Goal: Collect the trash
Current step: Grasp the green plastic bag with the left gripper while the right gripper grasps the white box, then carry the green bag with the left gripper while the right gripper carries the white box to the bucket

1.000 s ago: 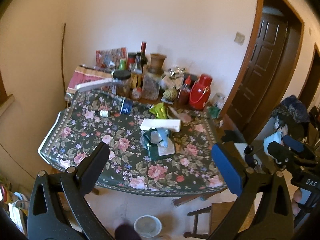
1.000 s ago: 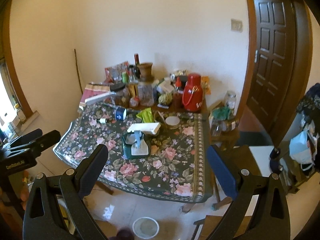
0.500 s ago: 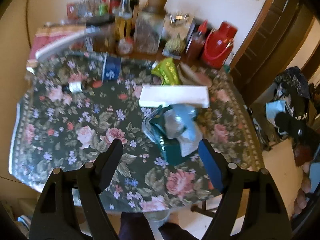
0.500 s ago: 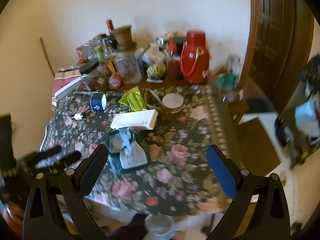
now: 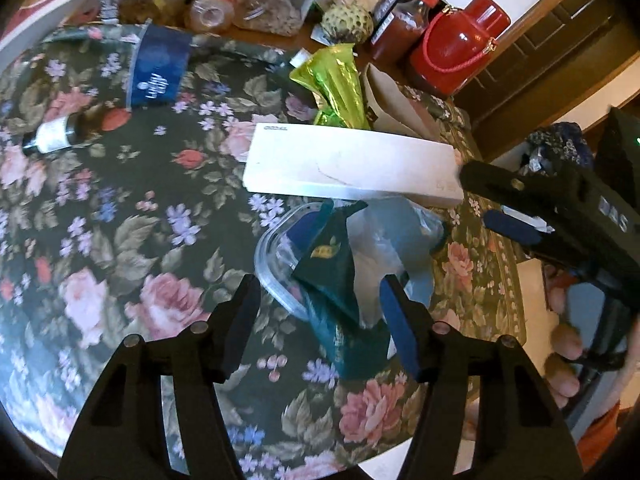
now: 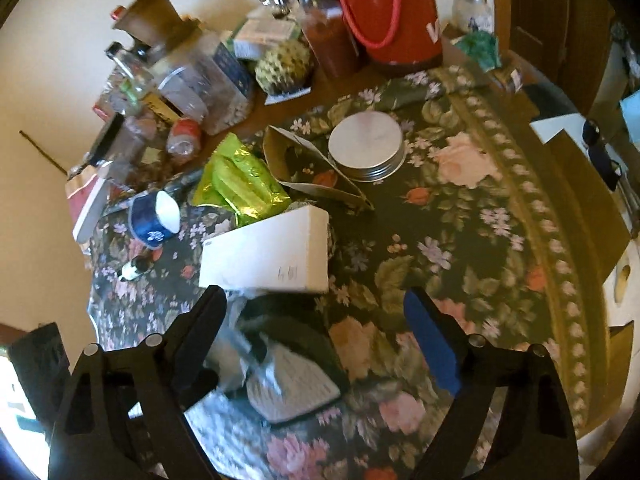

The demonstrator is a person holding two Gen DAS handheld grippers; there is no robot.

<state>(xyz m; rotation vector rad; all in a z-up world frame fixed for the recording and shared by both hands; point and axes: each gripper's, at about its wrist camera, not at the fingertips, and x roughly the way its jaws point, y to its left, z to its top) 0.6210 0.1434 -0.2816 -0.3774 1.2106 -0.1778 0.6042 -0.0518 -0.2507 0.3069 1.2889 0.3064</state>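
trash heaped mid-frame on the floral tabletop (image 5: 120, 240): teal wrapper (image 5: 332, 276), clear tub (image 5: 276, 264) and pale plastic bag (image 5: 384, 240), piled together just under the white box (image 5: 348, 168), likely so that one reach takes several pieces. more of it above: green foil bag (image 5: 340, 80), blue cup (image 5: 160, 68) on its side at upper left, small bottle (image 5: 52, 140) at far left.

left hand-held gripper (image 5: 320, 328) at lower centre, jaws half wide and just been closing, straddling the wrapper's lower end; pads seemingly not yet pressing, so no grip. angled steeply down, probably to pinch the wrapper's raised fold.

right hand-held gripper (image 6: 316, 340) at bottom of its view, jaws wide though just narrowed a little, nothing between but the pile's edge and cloth. poised beside the box, perhaps to steady or take the next piece.

jars, sauce bottle and red flask (image 5: 460, 40) crowded along the top, well apart.
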